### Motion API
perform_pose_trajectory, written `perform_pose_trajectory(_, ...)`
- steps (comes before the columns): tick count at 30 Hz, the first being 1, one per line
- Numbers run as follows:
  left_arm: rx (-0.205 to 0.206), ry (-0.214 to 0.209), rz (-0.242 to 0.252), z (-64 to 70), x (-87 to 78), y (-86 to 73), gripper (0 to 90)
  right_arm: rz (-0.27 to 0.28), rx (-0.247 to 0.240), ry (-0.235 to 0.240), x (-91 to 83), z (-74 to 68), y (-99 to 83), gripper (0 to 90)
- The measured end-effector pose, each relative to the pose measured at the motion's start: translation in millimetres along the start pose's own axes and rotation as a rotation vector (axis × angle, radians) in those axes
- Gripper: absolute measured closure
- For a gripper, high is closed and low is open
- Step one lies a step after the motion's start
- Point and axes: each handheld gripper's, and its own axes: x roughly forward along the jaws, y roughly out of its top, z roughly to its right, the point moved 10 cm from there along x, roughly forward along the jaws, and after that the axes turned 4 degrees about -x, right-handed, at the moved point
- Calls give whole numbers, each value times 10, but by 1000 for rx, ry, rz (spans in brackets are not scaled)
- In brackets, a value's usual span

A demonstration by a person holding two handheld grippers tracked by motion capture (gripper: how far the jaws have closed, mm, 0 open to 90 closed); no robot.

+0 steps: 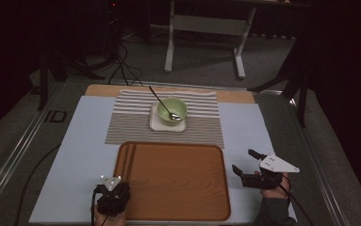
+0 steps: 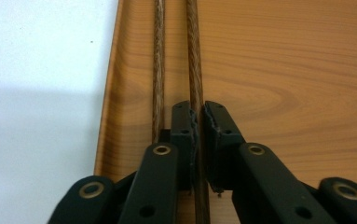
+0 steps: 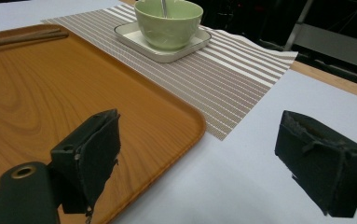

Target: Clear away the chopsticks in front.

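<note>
Dark room, black surroundings; grey floor (image 1: pixel 201 56) beyond table; white-framed desk legs (image 1: pixel 205 28) at far side; black stand legs (image 1: pixel 289 84) at right; black cables (image 1: pixel 121 66) trail across floor; small red light (image 1: pixel 113 4) upper left

chopsticks (image 2: pixel 195 70): near ends hidden under jaws | spoon (image 3: pixel 164 6): handle cut off at top edge

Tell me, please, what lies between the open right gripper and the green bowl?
In the right gripper view, bare pale tabletop and then striped placemat separate the right gripper from the green bowl, which sits on a white plate.
</note>
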Motion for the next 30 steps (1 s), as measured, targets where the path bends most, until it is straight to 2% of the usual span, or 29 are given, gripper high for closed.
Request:
perform_pose_trajectory(14, 3, 7, 16, 11, 22, 41, 765, 4, -4, -2, -3, 5, 5, 135)
perform_pose_trajectory(20, 10, 14, 43, 11, 10, 135, 744, 4, -4, -3, -4, 7, 5, 135)
perform_pose_trajectory(30, 50, 19, 87, 42, -28, 323, 711, 4, -1, -4, -9, 7, 7, 135)
